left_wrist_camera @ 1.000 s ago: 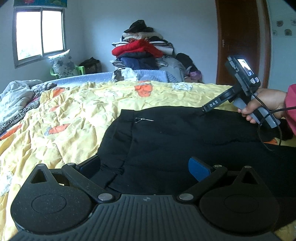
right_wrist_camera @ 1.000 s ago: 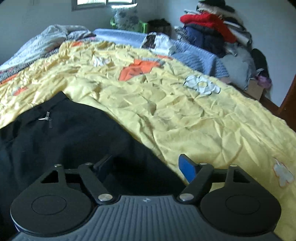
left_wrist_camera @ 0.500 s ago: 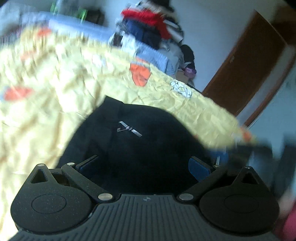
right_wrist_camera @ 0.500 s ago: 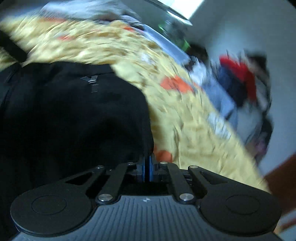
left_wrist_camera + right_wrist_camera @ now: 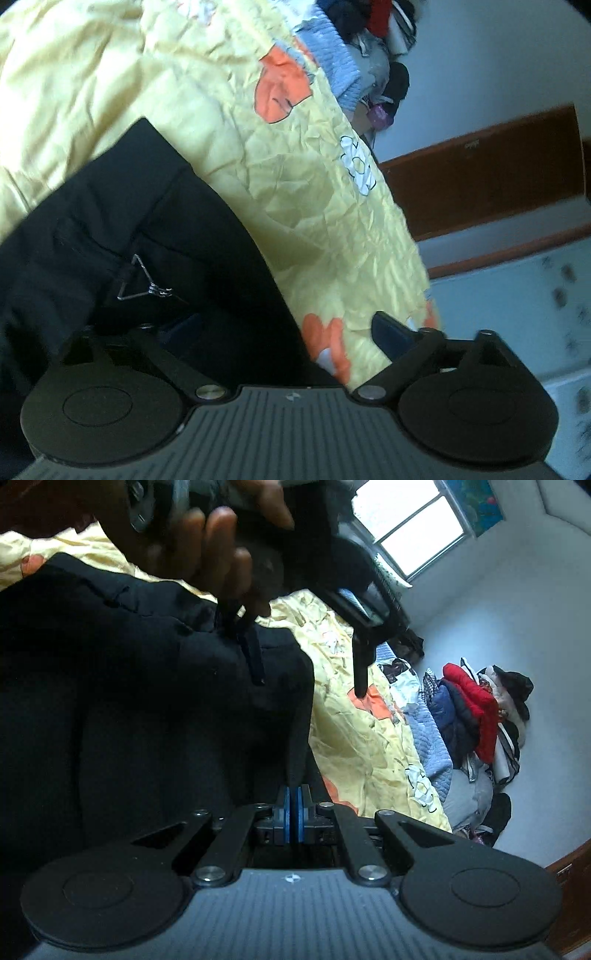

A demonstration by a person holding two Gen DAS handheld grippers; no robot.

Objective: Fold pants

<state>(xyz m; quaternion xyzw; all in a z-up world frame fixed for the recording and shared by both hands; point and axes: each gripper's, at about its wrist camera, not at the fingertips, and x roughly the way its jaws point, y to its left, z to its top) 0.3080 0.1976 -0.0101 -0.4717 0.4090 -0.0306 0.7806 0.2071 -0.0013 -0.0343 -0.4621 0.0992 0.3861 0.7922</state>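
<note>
On the yellow bedspread (image 5: 314, 206) lie black pants (image 5: 155, 236).

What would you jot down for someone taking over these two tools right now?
Right tool: shut on an edge of the black pants.
Left tool: open, its jaws have just been closing a little over the pants' edge, gripping nothing.
Pants lie on the yellow quilt, zipper pull facing up.
Done: one edge gripped. Left: grip with the left tool, then fold.
</note>
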